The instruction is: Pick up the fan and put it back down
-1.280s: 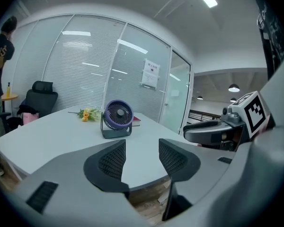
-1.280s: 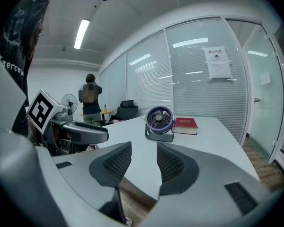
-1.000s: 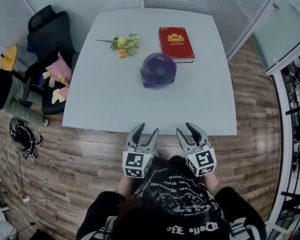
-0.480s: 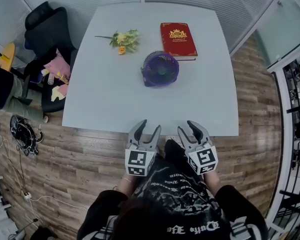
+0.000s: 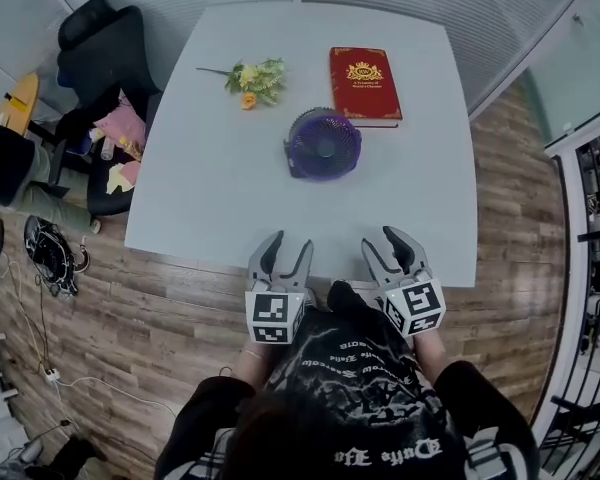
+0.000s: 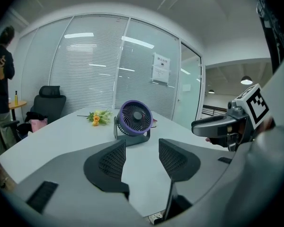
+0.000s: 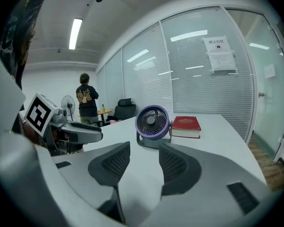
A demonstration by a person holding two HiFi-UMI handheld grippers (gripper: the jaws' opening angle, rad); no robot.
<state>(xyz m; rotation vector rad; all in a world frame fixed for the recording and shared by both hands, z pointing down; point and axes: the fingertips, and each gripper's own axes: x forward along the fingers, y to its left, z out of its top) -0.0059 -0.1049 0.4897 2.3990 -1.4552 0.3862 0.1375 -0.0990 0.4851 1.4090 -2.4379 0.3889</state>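
Observation:
A small purple fan (image 5: 322, 145) on a grey stand sits upright in the middle of the white table (image 5: 210, 208); it also shows ahead in the left gripper view as the fan (image 6: 135, 118) and in the right gripper view as the fan (image 7: 152, 121). My left gripper (image 5: 284, 256) hovers at the table's near edge, open and empty, well short of the fan. My right gripper (image 5: 395, 248) is beside it at the same edge, its jaws opening with nothing between them.
A red book (image 5: 364, 84) lies just behind the fan, and a bunch of yellow flowers (image 5: 252, 80) lies to its back left. A black office chair (image 5: 100, 58) with pink things stands left of the table. A person (image 7: 87, 100) stands further off.
Both grippers have shifted a little forward to the table's near edge. The right gripper's jaws stand slightly wider. The fan has not moved.

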